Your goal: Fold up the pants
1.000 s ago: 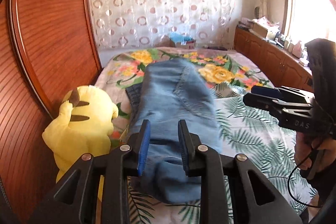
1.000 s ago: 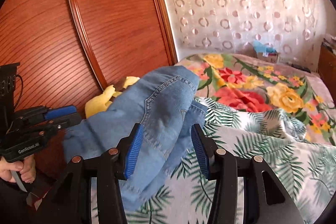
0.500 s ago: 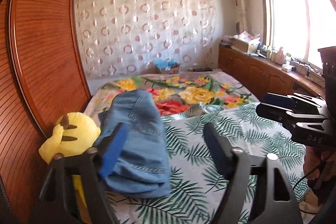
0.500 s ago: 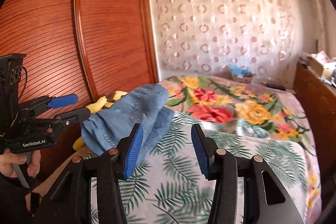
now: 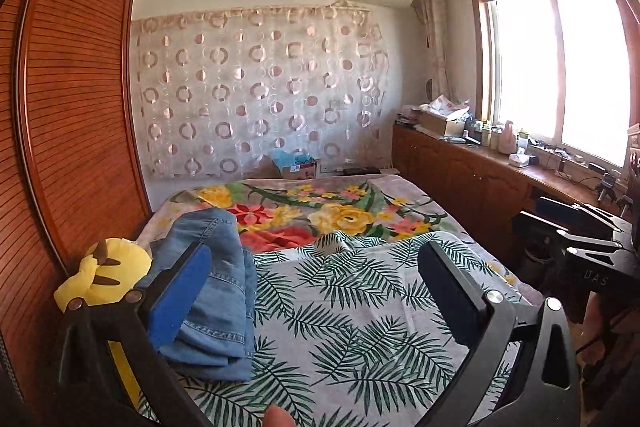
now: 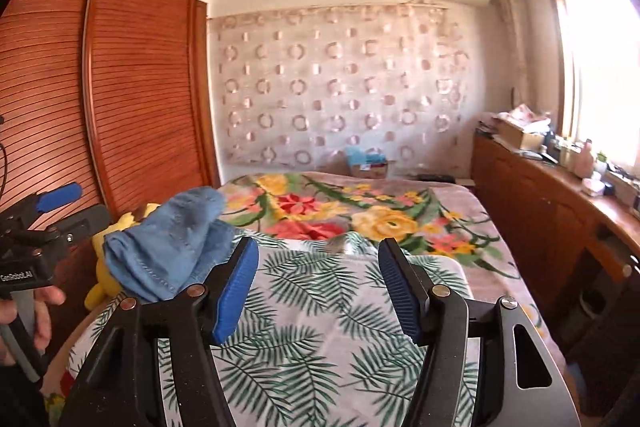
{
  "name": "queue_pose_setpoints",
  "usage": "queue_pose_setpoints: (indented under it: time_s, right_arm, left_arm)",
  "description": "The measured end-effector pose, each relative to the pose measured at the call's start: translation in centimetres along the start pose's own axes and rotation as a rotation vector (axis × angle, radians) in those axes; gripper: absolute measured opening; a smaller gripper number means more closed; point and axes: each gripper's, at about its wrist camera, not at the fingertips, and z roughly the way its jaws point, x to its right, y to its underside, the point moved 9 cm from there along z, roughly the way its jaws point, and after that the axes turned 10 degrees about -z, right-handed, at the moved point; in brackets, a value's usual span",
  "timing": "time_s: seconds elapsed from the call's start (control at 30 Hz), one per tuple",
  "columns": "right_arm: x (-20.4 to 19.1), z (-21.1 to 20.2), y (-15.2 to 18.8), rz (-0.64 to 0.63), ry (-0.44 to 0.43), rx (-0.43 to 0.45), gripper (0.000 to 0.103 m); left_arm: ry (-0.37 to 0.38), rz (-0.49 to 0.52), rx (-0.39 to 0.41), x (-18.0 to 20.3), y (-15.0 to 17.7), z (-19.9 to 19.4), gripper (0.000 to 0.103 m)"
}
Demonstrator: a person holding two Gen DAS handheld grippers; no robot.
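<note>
The blue denim pants (image 5: 216, 291) lie folded in a thick bundle on the left side of the bed, beside a yellow plush toy (image 5: 104, 277). In the right wrist view the pants (image 6: 168, 251) sit left of the jaws. My left gripper (image 5: 316, 275) hangs back from the bed, its jaws still opening and spread wide, nothing between them. My right gripper (image 6: 318, 277) is also back from the bed, jaws opening, with nothing between its blue pads (image 6: 236, 291). Each gripper shows in the other's view: the right gripper (image 5: 576, 239) at the right edge, the left gripper (image 6: 44, 223) at the left edge.
The bed carries a leaf-print sheet (image 5: 360, 327) over a floral blanket (image 5: 320, 207). A slatted wooden wardrobe (image 5: 72, 115) stands along the left. A low wooden cabinet (image 5: 472, 171) with clutter runs under the window on the right. A cardboard box (image 5: 298, 167) sits behind the bed.
Both grippers have pulled back and up from the pants, which stay on the bed. The left jaws have let go and spread wide; the right jaws have widened too.
</note>
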Motion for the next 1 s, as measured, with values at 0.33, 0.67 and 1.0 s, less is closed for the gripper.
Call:
queue_pose_setpoints:
  time_s: [0.33,0.67,1.0]
  right_arm:
    - [-2.2,0.4,-0.6,0.016,0.046,-0.016,0.065]
    - [-1.9,2.1,0.2,0.014,0.042,-0.010,0.065]
    - [-1.6,2.6,0.8,0.012,0.041,-0.015,0.065]
  left_arm:
    - [-0.054,0.025,-0.012,0.8,1.9,-0.6,0.103]
    - [-0.055,0.026,-0.023,0.9,2.2,-0.6,0.103]
    - [-0.057,0.023,-0.024,0.8,2.2,-0.7,0.103]
